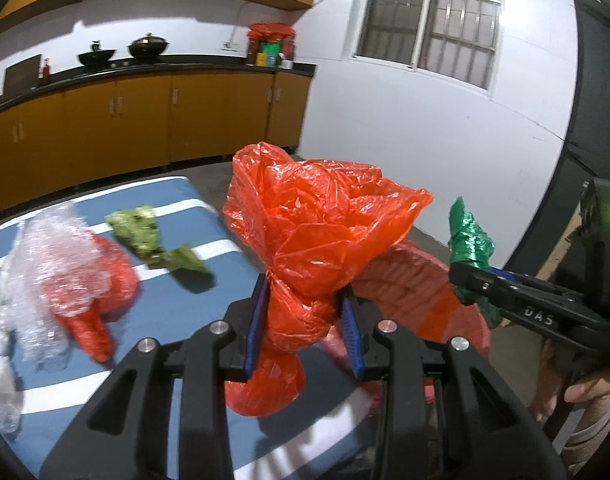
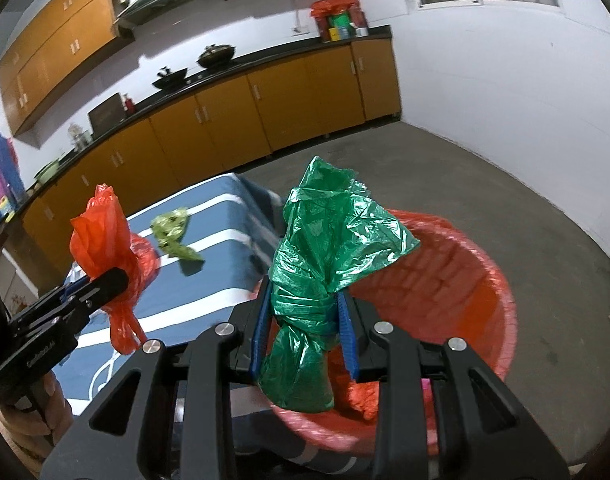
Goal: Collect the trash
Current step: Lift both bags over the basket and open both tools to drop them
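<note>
Up front in the left wrist view, the left claw [image 1: 305, 312] is clenched on a crumpled orange bag [image 1: 317, 216] above the striped table [image 1: 193, 208]. Right wrist view: the right claw [image 2: 305, 332] grips a green bag [image 2: 325, 248] over the red-lined bin [image 2: 501, 300].

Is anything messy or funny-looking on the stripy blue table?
Yes. A crumpled light-green wrapper and scrunched clear plastic lie loose on the blue striped table, not in the red-lined bin. Nothing looks spilled or broken.
</note>
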Available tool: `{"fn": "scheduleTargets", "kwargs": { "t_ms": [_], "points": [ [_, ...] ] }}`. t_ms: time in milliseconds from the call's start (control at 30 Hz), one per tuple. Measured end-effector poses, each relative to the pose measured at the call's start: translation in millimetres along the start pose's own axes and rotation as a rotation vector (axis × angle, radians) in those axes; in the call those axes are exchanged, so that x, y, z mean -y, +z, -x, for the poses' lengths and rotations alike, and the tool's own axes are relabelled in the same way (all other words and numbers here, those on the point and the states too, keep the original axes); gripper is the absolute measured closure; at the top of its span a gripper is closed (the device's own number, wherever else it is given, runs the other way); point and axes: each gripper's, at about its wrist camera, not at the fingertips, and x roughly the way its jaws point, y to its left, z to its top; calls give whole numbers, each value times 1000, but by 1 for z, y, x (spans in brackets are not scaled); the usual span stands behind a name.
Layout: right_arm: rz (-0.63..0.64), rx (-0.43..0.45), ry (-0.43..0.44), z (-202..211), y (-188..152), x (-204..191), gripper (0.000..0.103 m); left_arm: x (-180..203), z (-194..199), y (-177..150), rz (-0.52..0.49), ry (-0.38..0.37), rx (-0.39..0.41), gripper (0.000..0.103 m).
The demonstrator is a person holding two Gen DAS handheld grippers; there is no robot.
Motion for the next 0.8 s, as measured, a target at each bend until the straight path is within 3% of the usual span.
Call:
{"fn": "scheduleTargets", "kwargs": {
  "t_ms": [533,800],
  "points": [
    [-92,31,-54,5,14,52,71,62,-63,12,-33,-148,-66,65],
    [-160,37,-63,7,10,71,57,55,-81,7,-11,-150,-113,54]
  ]
}}
